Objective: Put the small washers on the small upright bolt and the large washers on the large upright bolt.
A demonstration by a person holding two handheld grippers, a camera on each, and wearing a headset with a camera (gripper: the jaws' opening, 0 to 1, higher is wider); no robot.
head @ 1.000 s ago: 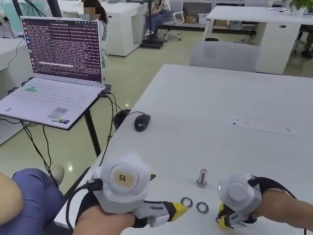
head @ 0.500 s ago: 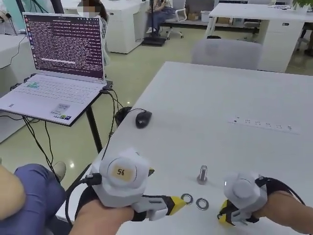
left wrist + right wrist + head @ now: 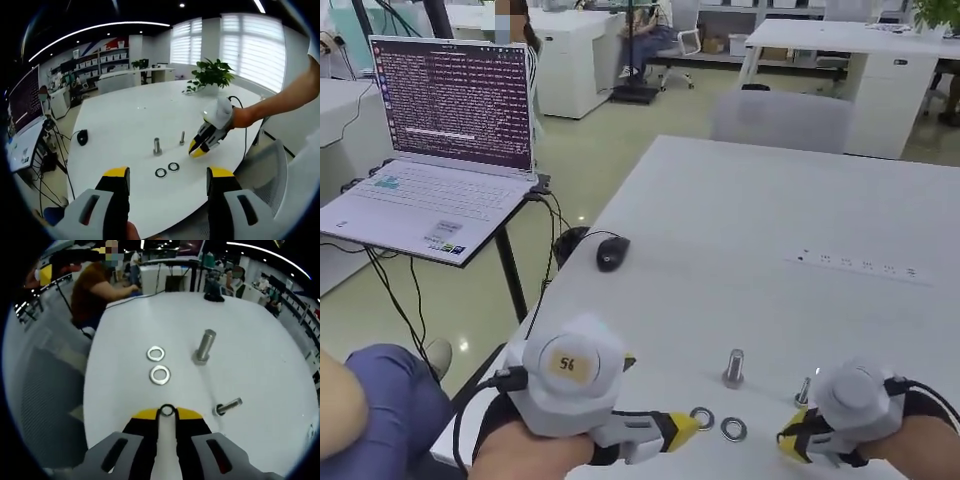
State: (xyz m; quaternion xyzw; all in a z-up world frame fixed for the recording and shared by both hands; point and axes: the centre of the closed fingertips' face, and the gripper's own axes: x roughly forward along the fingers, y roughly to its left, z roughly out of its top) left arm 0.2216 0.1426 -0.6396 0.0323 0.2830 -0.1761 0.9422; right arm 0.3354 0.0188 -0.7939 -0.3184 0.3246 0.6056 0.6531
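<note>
Two large washers (image 3: 701,417) (image 3: 733,429) lie flat on the white table (image 3: 740,230), just in front of the large upright bolt (image 3: 733,368). The small upright bolt (image 3: 803,392) stands to its right. My right gripper (image 3: 792,445) hovers close to the small bolt (image 3: 228,406), shut on a small washer (image 3: 167,411) pinched at its yellow tips (image 3: 167,415). My left gripper (image 3: 682,428) rests low by the near table edge, pointing at the washers (image 3: 160,173) (image 3: 173,166). Its jaws (image 3: 169,172) stand wide open with nothing between them.
A black mouse (image 3: 611,252) with its cable lies at the table's left edge, and a white power strip (image 3: 860,265) at the far right. A laptop (image 3: 440,150) sits on a stand to the left. A grey chair (image 3: 780,115) stands behind the table.
My right gripper has shifted to the right and slightly lower, uncovering the small bolt beside it. The left gripper has stayed about where it was.
</note>
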